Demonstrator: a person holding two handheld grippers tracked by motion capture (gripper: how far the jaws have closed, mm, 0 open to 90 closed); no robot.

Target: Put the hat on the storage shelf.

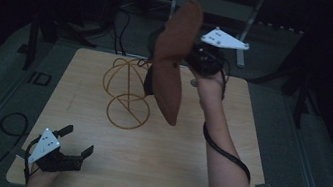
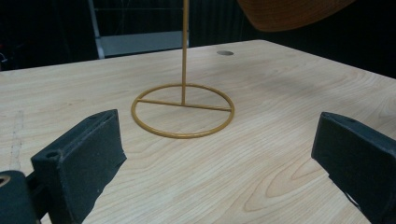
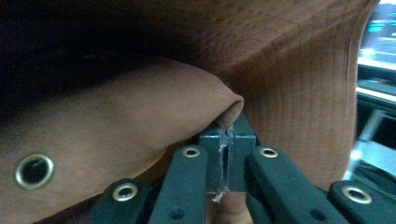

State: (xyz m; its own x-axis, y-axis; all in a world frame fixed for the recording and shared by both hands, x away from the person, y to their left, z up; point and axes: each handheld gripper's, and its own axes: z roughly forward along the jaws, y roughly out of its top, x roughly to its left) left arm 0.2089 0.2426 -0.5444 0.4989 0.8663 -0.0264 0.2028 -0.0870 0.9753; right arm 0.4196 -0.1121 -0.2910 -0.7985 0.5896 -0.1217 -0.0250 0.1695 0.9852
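A brown fabric hat (image 1: pixel 172 59) hangs in the air over the far middle of the table, its brim turned on edge. My right gripper (image 1: pixel 195 57) is shut on a fold of the hat (image 3: pixel 140 121), and the cloth is pinched between the pads (image 3: pixel 226 163). A gold wire hat stand (image 1: pixel 126 89) with a ring base (image 2: pixel 183 110) and thin upright rod stands on the table just left of the hat. My left gripper (image 1: pixel 76 142) rests low near the front left corner, its jaws wide apart with nothing between the fingers (image 2: pixel 81 161), facing the stand.
The wooden table (image 1: pixel 153 162) has a small round hole (image 2: pixel 225 52) near its far edge. A grey metal frame (image 1: pixel 219 5) stands behind the table. Cables (image 1: pixel 10 124) lie on the floor to the left.
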